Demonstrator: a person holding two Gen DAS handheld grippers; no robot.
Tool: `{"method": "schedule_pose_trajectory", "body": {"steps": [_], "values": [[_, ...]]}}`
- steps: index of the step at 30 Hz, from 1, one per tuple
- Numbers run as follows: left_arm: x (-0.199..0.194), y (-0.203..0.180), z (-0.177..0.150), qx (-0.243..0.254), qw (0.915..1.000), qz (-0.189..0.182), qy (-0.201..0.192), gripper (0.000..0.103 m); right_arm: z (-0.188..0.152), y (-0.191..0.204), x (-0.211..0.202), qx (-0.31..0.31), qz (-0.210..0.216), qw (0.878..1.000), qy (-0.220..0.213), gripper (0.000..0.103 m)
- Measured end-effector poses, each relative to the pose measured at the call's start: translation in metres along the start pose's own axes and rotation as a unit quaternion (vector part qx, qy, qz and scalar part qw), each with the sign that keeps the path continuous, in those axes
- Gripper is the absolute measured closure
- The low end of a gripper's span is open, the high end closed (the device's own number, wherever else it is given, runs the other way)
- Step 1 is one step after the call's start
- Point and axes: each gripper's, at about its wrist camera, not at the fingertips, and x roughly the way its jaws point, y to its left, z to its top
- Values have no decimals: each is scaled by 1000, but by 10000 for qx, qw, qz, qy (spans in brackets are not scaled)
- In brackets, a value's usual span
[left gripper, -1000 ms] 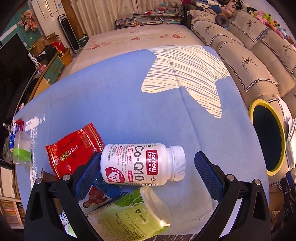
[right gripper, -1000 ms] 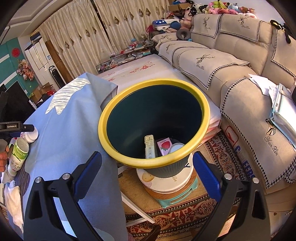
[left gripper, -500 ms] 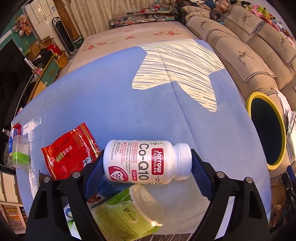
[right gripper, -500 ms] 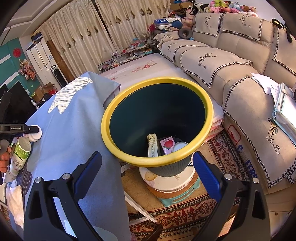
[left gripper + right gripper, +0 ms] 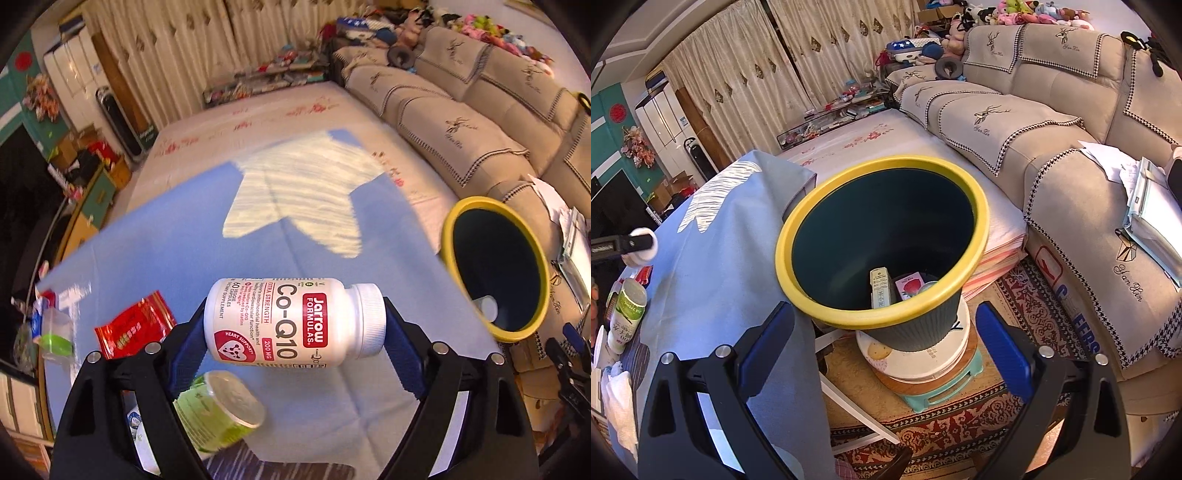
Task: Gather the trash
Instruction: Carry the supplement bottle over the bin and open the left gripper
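The left fingers (image 5: 295,332) squeeze a white pill bottle (image 5: 291,325) by its two ends, the bottom and the cap, and hold it sideways, up off the blue worktop (image 5: 177,258). Under them lies a green bottle (image 5: 218,410), partly hidden by the black fingers, and a red packet (image 5: 133,328). The right fingers (image 5: 882,332) are spread wide with nothing between them. Past them stands the yellow-rimmed bin (image 5: 882,240), just beside the worktop edge. Some trash lies inside, but its rim cuts part of it off.
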Motion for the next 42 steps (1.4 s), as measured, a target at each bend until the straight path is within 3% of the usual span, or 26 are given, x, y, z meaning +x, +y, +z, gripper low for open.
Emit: {"method": "schedule_pose_trajectory", "body": {"steps": [5,12,19,23,28,37,42], "values": [[-35,-43,8,380,9982,-183,-424,19,-3,-11,-6,33,-168,9998,-37,9],[-47,-97,19,713,9949,-404,-596,19,-6,-33,-18,36,-511,9986,-139,9],[-25,-159,37,964,9916,-701,-508,19,-9,-59,-26,108,-682,9975,-125,9],[3,-204,42,1106,9882,-1034,-236,19,-13,-73,-28,189,-762,9969,-109,9],[38,-248,39,1277,9852,-1142,90,19,-14,-87,-25,289,-819,9962,-24,9],[75,-272,28,1340,9827,-1123,607,18,-19,-96,-21,340,-874,9956,69,9],[60,-257,25,1252,9849,-1084,501,14,-18,-90,-23,284,-840,9960,50,9]]}}
